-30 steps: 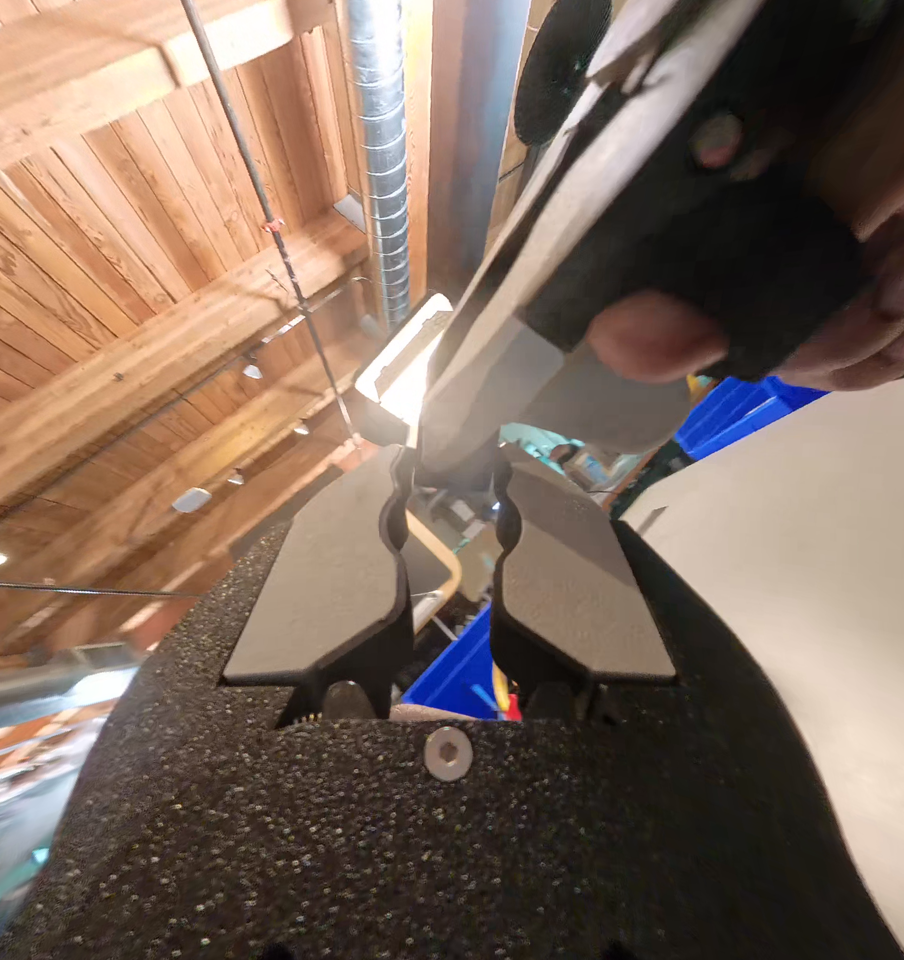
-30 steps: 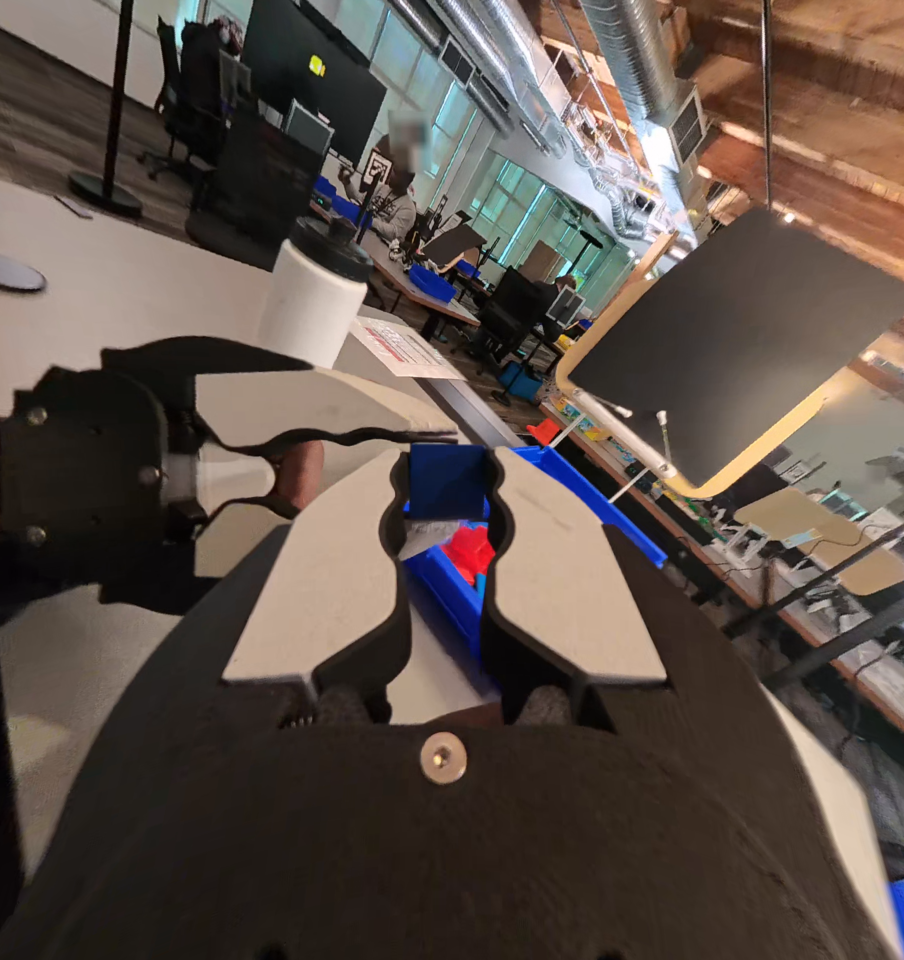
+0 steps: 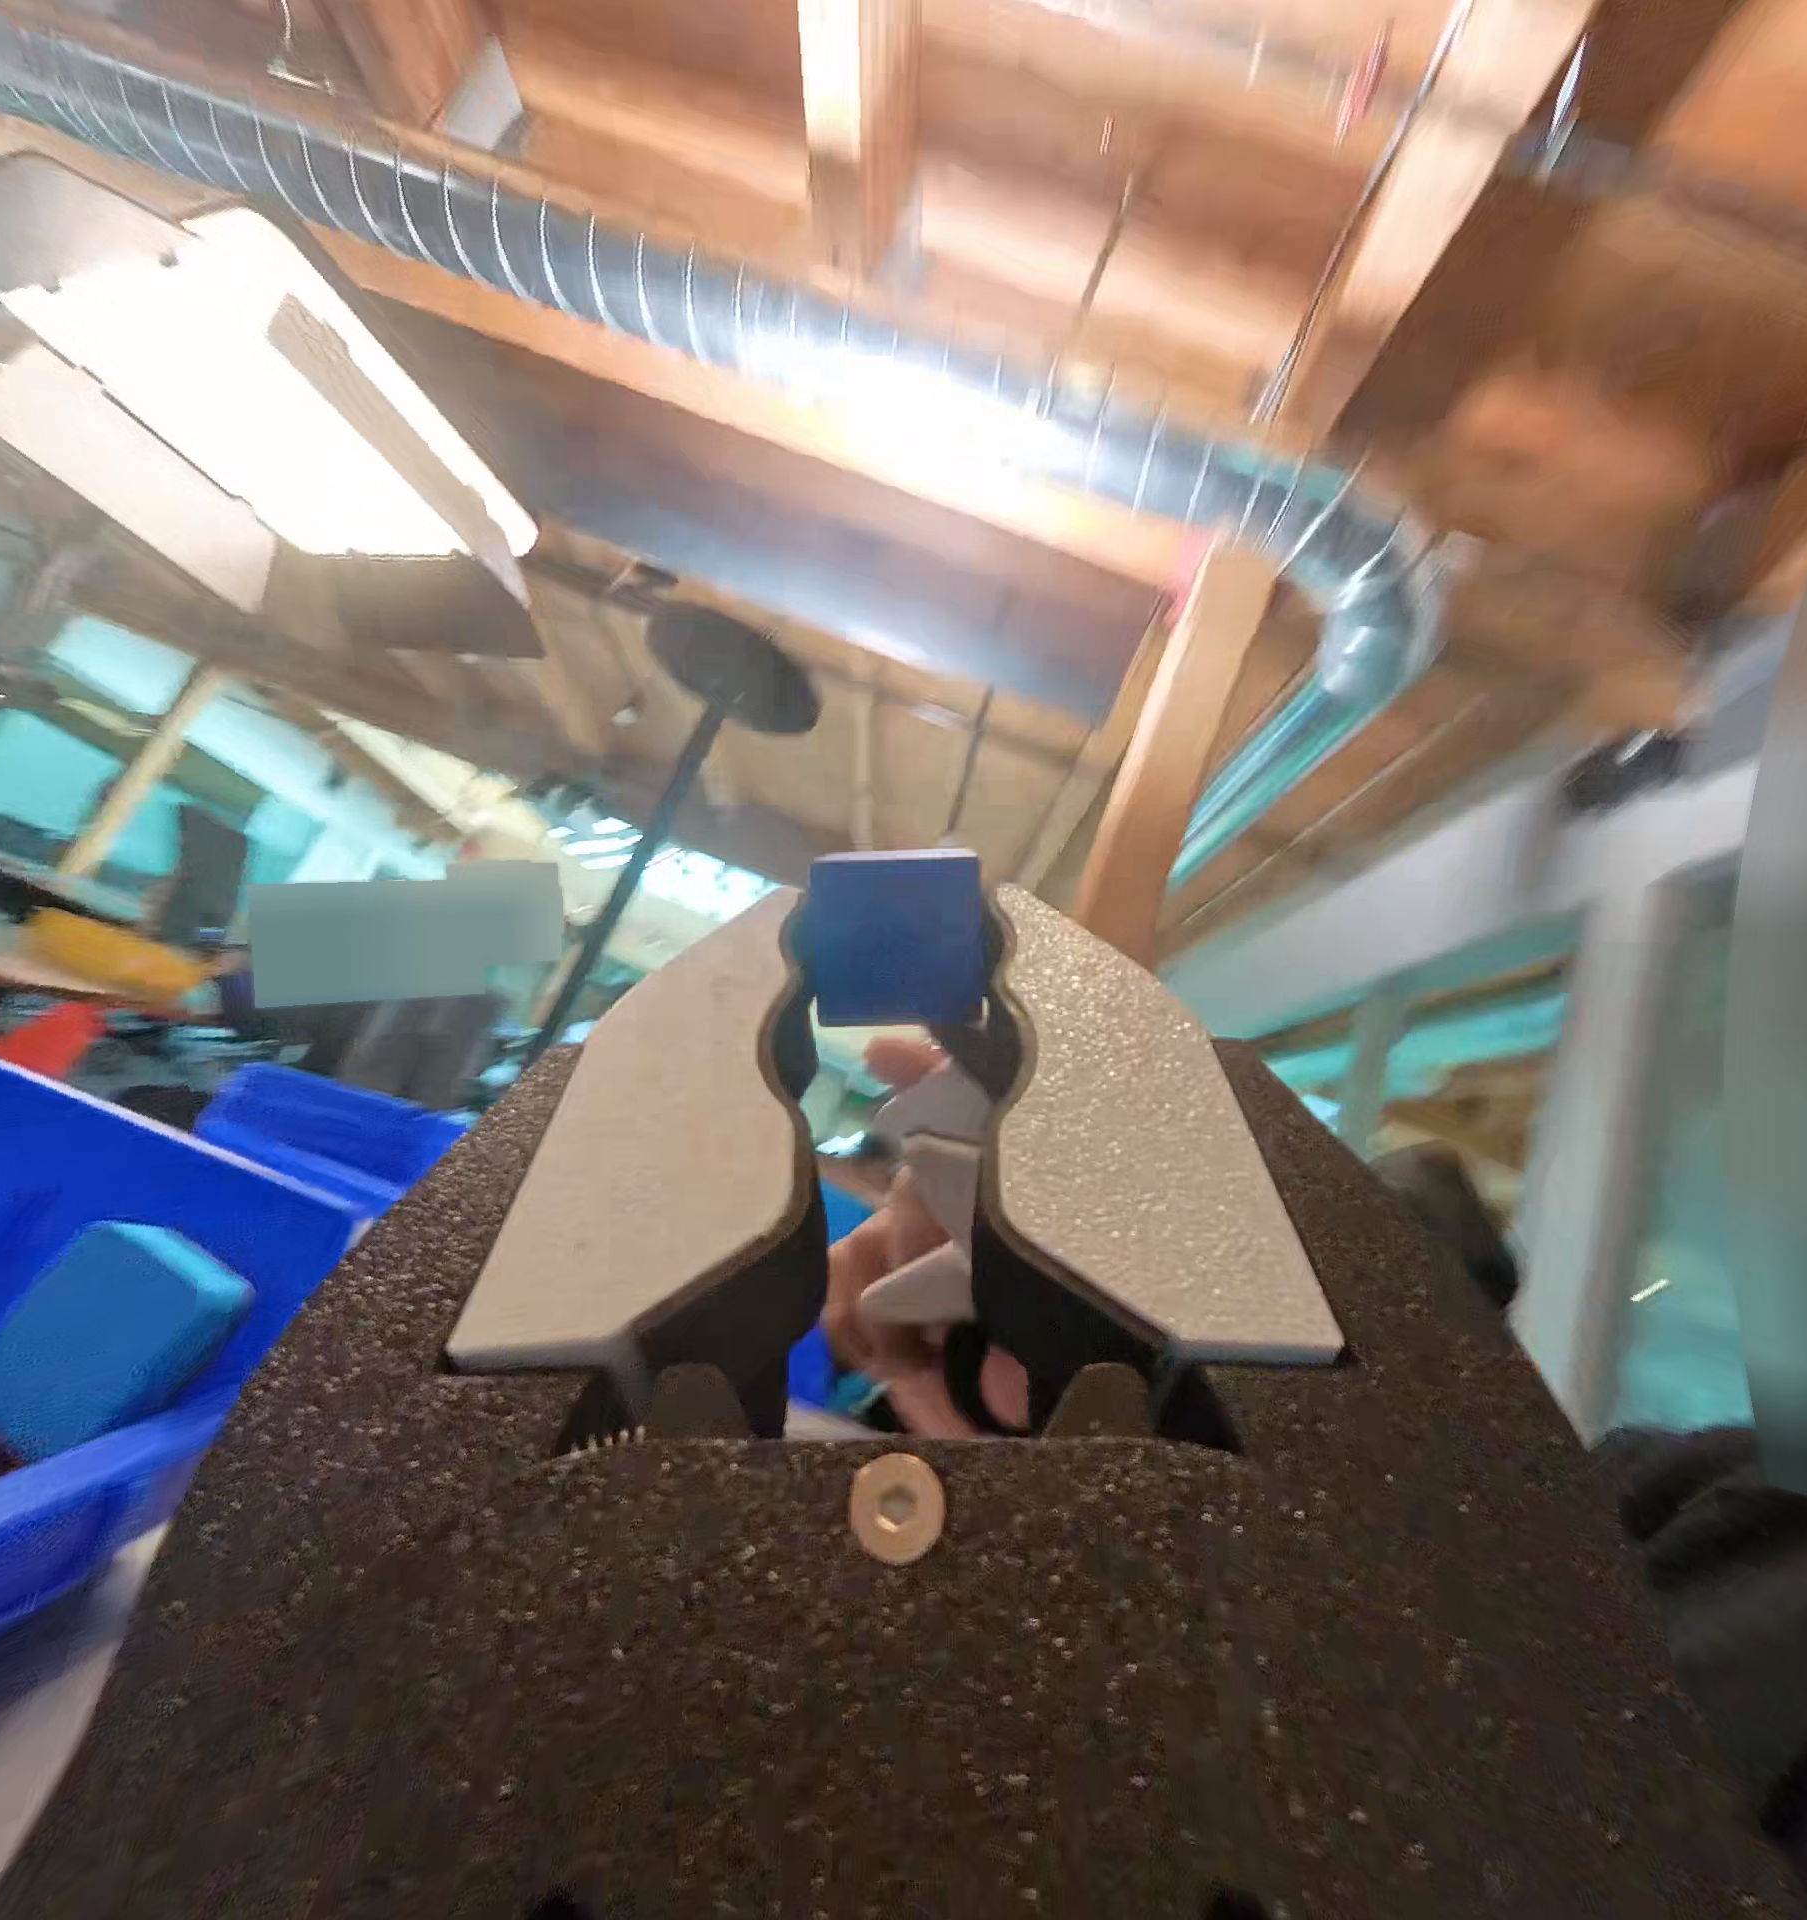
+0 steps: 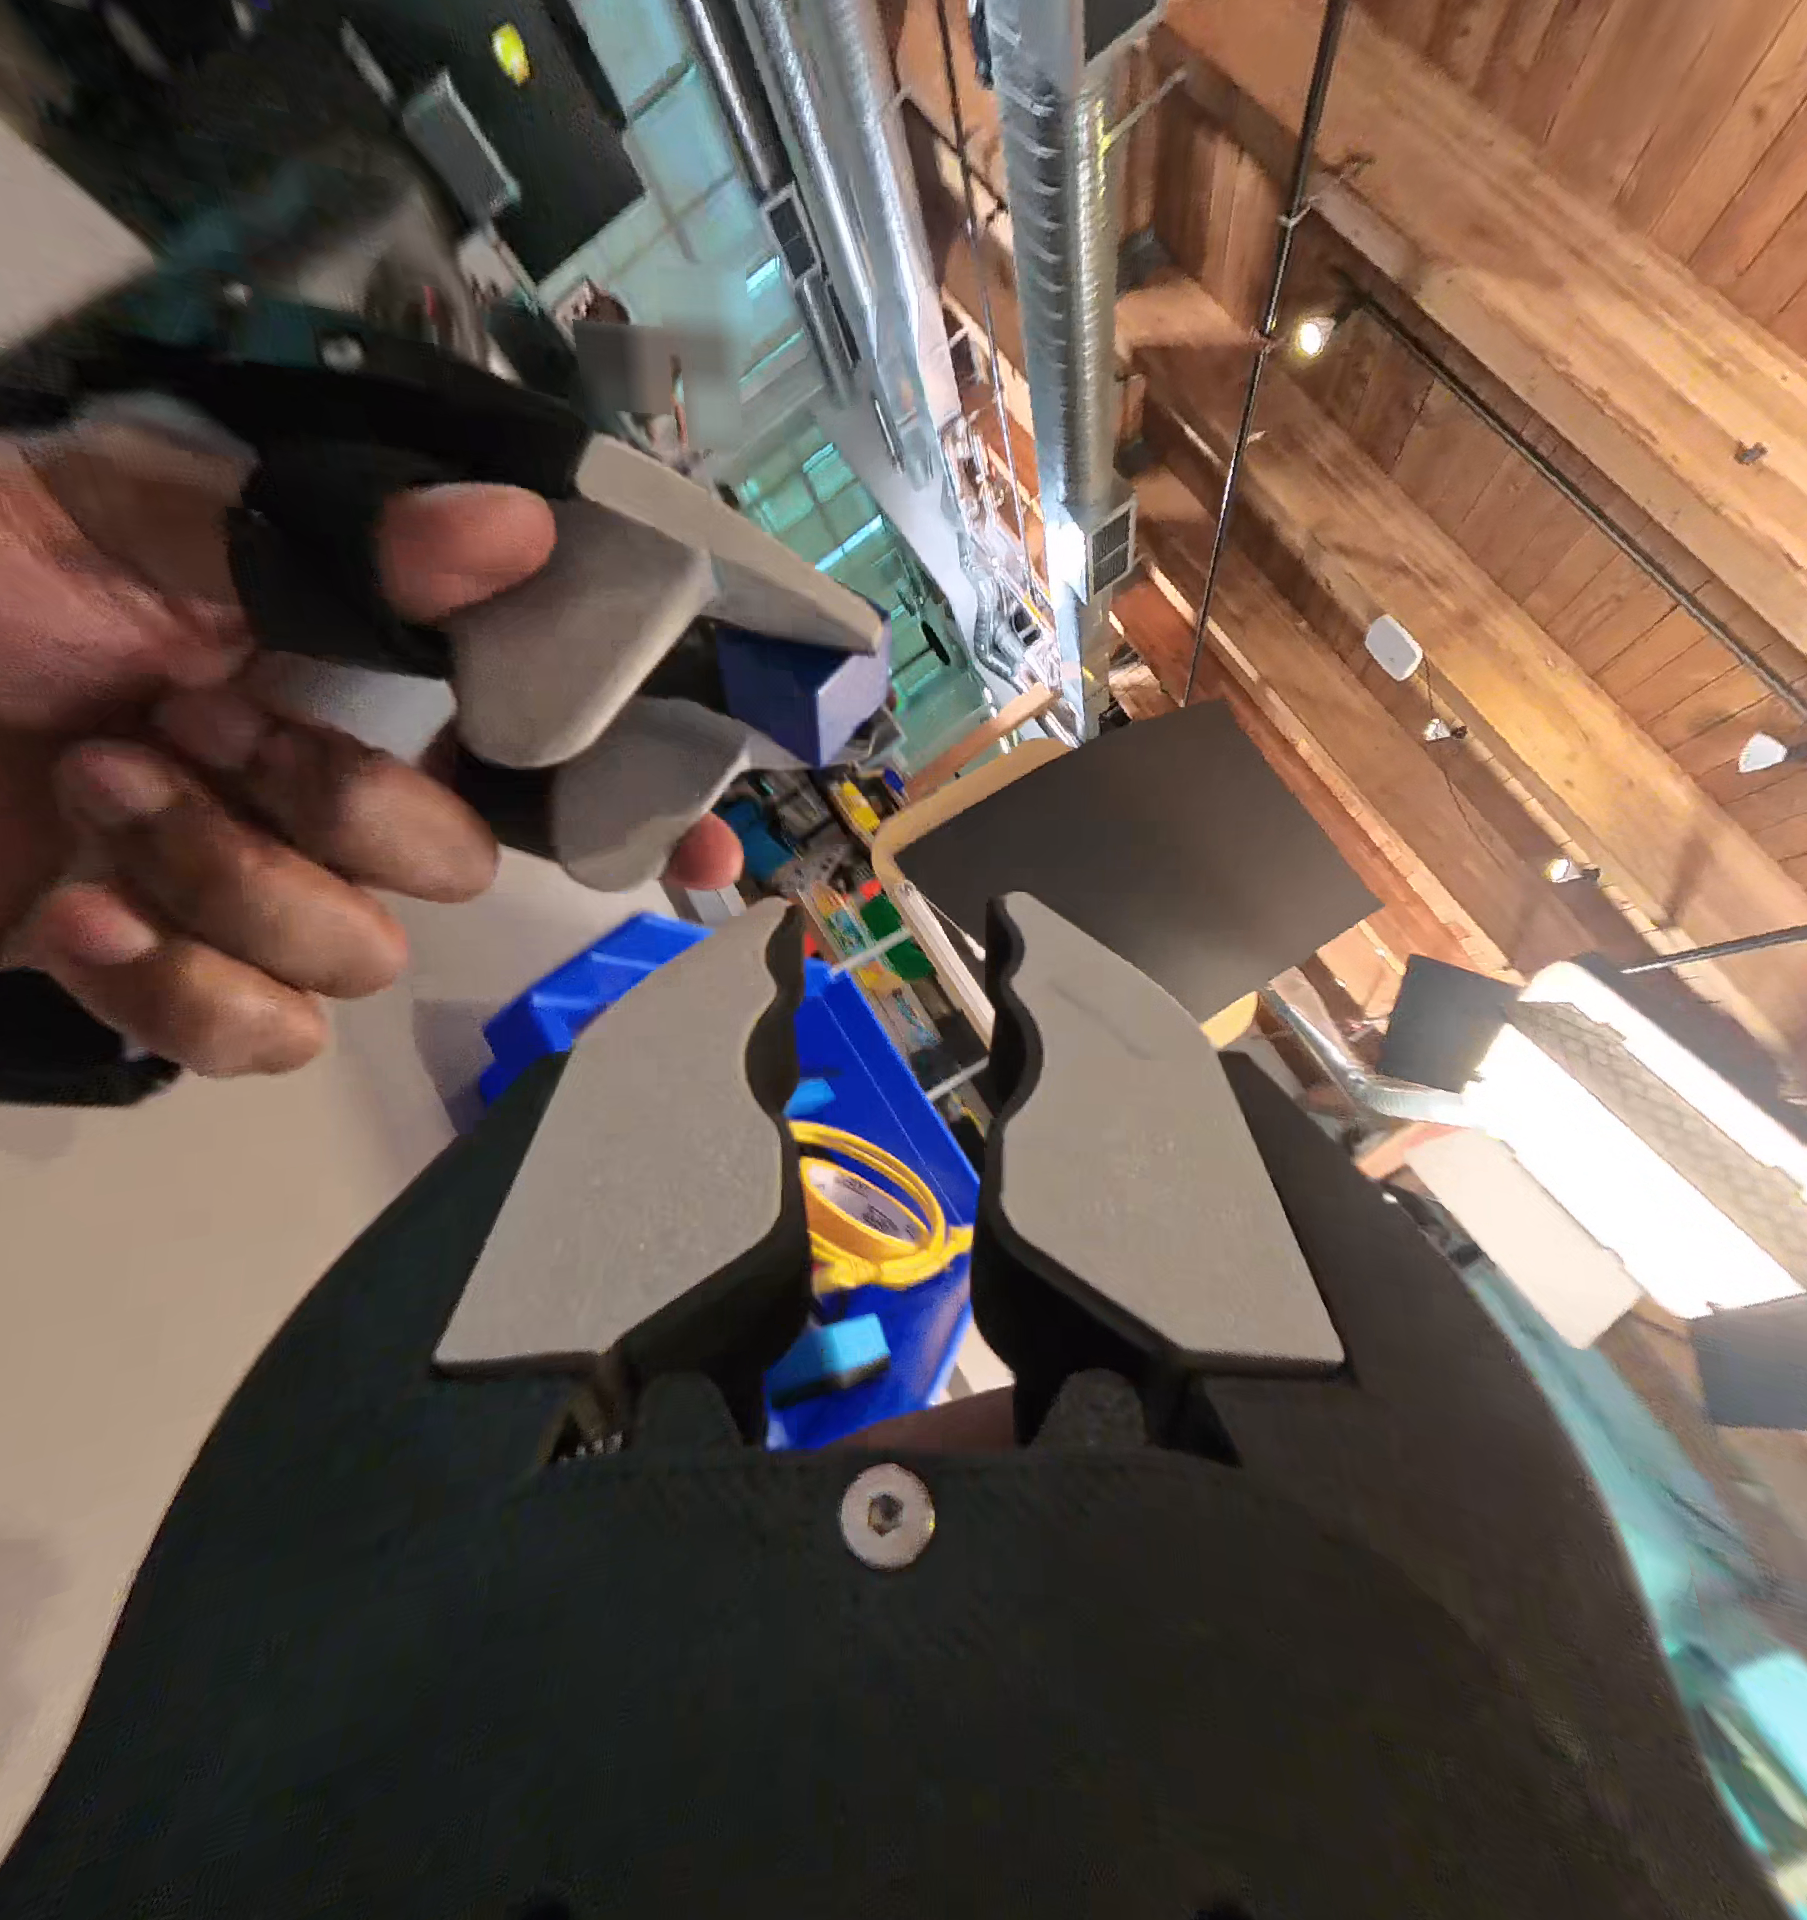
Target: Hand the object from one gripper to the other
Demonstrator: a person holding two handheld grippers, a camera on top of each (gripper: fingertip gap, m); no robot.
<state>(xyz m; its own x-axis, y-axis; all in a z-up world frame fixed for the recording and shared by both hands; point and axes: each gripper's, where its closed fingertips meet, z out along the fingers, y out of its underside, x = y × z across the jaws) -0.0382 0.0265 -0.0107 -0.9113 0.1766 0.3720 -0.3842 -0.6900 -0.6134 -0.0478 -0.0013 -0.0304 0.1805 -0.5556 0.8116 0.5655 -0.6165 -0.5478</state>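
Wood-beamed ceiling and a long silver duct [image 3: 670,281] fill most of both views, so everything's happening up in the air, well above the table [image 4: 130,1299]. Starting at the left claw [image 3: 894,961]: it's clamped on the blue block [image 3: 897,940], which sits right at the fingertips with its top edge poking out past them. The right wrist view shows the same thing from the side — block pinched between the two grey fingers, a person's hand [image 4: 182,748] wrapped around the handle. The right claw [image 4: 894,935] is spread apart with nothing in it, sitting below and a bit to the side of the block, not touching. So my read is the block is fully with the left now and the handoff itself looks done — if anything's left, the left just needs to carry it clear or set it down, and the right needs to stay out of the way. Both views are pretty smeared, so don't trust the fine detail. Below the claws there's a blue bin [image 4: 878,1081] on the table with a coiled yellow cable [image 4: 878,1205] and a light-blue block [image 4: 842,1351] in it.
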